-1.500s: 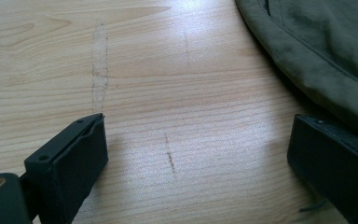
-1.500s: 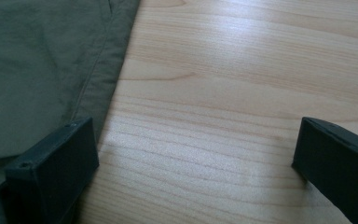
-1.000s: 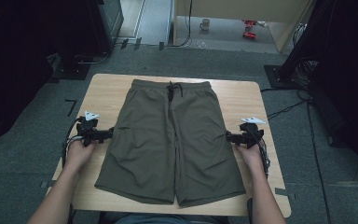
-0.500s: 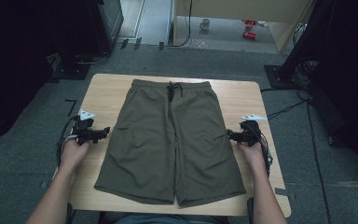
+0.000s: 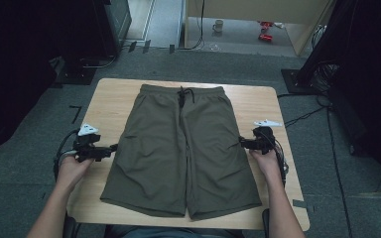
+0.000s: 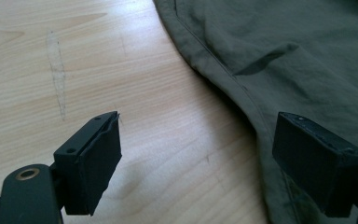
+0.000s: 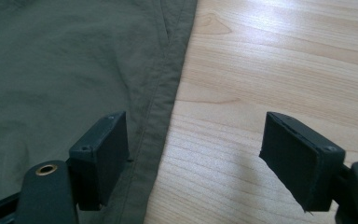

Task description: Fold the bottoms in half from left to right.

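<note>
Olive-green fabric shorts lie flat on a light wooden desk, waistband at the far edge. The left gripper sits just beside the shorts' left side seam, jaws apart and empty. The right gripper, jaws just narrowed but still apart, straddles the right side seam without pinching it.

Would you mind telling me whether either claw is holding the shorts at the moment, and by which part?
Nothing is held. The left claw and the right claw both stand open at the side seams of the olive shorts, which lie flat on the table.
</note>
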A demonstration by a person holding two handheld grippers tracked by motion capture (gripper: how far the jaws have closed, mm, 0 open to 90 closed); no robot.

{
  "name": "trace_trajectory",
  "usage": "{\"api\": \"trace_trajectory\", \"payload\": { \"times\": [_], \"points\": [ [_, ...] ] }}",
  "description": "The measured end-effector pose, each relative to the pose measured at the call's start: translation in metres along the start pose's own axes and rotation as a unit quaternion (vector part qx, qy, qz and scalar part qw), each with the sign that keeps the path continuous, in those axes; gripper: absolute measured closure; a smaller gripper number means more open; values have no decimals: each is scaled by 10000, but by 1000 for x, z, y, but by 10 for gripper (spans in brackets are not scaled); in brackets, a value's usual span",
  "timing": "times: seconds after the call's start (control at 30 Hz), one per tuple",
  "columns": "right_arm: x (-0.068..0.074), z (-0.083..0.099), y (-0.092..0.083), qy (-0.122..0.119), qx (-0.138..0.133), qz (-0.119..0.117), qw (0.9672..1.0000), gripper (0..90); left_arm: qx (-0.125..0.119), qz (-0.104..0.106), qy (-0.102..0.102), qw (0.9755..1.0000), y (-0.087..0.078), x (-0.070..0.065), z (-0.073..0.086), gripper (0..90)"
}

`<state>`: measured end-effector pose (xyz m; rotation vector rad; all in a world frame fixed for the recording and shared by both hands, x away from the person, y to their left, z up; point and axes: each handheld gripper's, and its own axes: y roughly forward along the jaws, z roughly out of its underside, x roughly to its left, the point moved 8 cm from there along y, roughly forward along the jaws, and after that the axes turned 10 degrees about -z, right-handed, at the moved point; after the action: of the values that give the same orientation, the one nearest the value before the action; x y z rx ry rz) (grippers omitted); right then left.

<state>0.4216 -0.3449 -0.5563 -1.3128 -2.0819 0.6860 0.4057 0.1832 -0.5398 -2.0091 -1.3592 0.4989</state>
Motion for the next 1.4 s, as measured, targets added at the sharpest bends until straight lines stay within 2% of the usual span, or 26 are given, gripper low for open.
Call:
{"api": "trace_trajectory", "payload": {
  "times": [0.13, 0.17, 0.3, 0.6, 0.77, 0.93, 1.1, 1.23, 1.4],
  "points": [
    [1, -1, 0, 16, -15, -39, 10000, 228, 1, 209, -98, 9997, -5, -4, 5, 157],
    [3, -2, 0, 26, -8, -58, 10000, 228, 40, 322, -84, 9994, -7, -6, 9, 157],
    [5, -3, 0, 4, -10, -73, 10000, 228, 74, 451, 0, 9990, -10, -10, 15, 157],
    [15, -5, 5, -93, 22, -140, 9999, 226, 89, 534, 200, 9983, -16, -22, 28, 169],
    [19, -8, 4, -98, -12, -192, 9998, 220, 125, 598, 383, 9974, -17, -31, 35, 169],
    [23, -11, 4, -149, -40, -197, 9997, 223, 175, 607, 529, 9966, -16, -35, 41, 218],
    [27, -13, 5, -186, -59, -228, 9995, 224, 194, 638, 551, 9963, -14, -36, 42, 236],
    [37, -17, 6, -203, -71, -380, 9990, 233, 212, 603, 719, 9954, -12, -41, 45, 243],
    [44, -21, 5, -327, -124, -436, 9984, 245, 215, 676, 704, 9950, -13, -43, 44, 243]
  ]
}}
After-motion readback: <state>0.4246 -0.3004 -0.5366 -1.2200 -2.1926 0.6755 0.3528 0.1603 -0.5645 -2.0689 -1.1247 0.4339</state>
